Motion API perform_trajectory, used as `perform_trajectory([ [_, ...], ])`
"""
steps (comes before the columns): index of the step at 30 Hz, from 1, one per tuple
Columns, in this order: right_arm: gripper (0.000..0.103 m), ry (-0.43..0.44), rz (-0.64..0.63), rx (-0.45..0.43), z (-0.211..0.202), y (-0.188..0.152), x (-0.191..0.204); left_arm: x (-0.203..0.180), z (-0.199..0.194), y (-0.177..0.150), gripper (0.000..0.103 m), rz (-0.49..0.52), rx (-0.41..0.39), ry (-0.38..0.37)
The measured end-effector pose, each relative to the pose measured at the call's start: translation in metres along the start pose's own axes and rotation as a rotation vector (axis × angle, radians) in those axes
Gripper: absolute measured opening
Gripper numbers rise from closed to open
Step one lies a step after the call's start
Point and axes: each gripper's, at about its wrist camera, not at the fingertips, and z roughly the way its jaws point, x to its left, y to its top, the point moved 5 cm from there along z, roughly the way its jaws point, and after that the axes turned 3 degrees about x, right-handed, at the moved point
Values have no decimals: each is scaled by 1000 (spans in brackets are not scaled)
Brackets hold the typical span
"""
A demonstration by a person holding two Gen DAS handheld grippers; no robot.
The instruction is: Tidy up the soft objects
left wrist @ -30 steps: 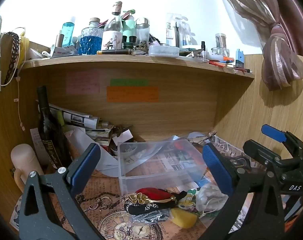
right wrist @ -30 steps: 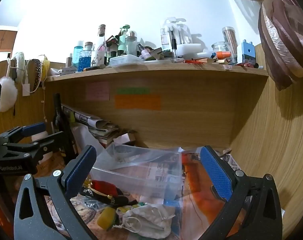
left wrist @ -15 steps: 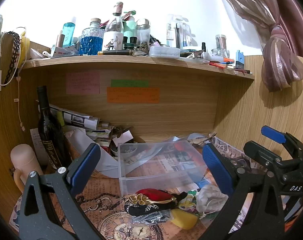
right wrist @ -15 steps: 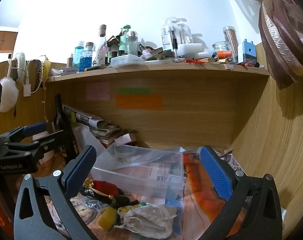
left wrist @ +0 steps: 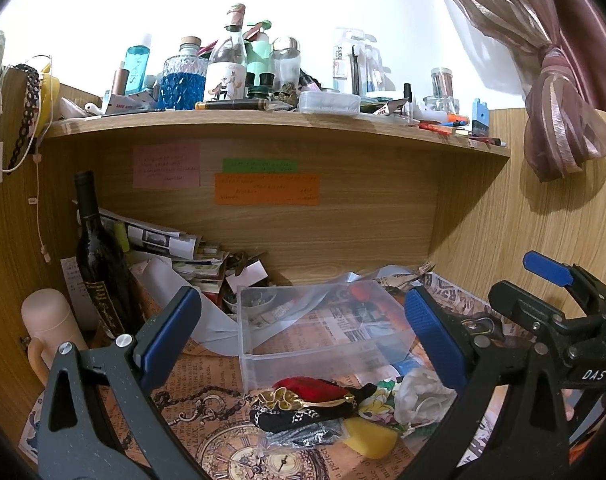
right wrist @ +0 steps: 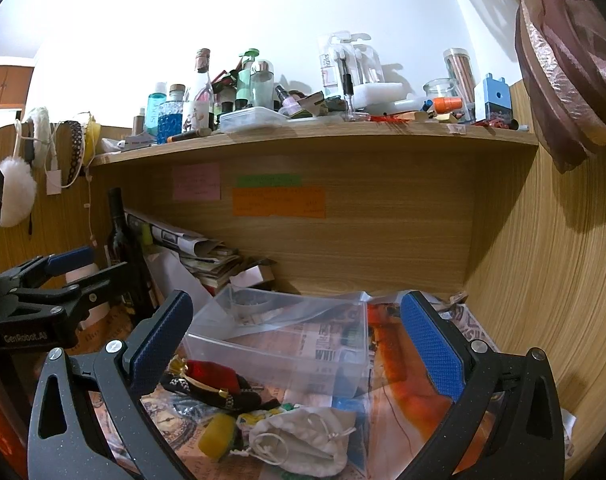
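- Far left, at nine o'clock in the left wrist view, a dark wine bottle (left wrist: 99, 256) stands upright beside a pale pink flask (left wrist: 49, 330).
- The left gripper (left wrist: 303, 330) hangs above the desk with its jaws wide apart, gripping nothing.
- Dead centre, a clear plastic bin (left wrist: 323, 332) sits on the newspaper-covered desk (left wrist: 207, 364), with no soft item inside it.
- At six o'clock, right against the bin's near wall, lies the soft pile: red pouch (left wrist: 311, 387), black patterned pouch (left wrist: 299, 414), yellow sponge (left wrist: 369, 438).
- Towards five o'clock, a white drawstring bag (left wrist: 419, 394) lies just beside the sponge.
- The right gripper (right wrist: 297, 336) is also spread wide and holding nothing, the drawstring bag at its six o'clock.
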Motion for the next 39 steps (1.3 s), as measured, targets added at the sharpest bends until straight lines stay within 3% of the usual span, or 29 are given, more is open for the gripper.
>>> perform_trajectory([
  [39,103,15,11,-20,-4,3,0,-5,-4,5,103,10,-16,-8],
])
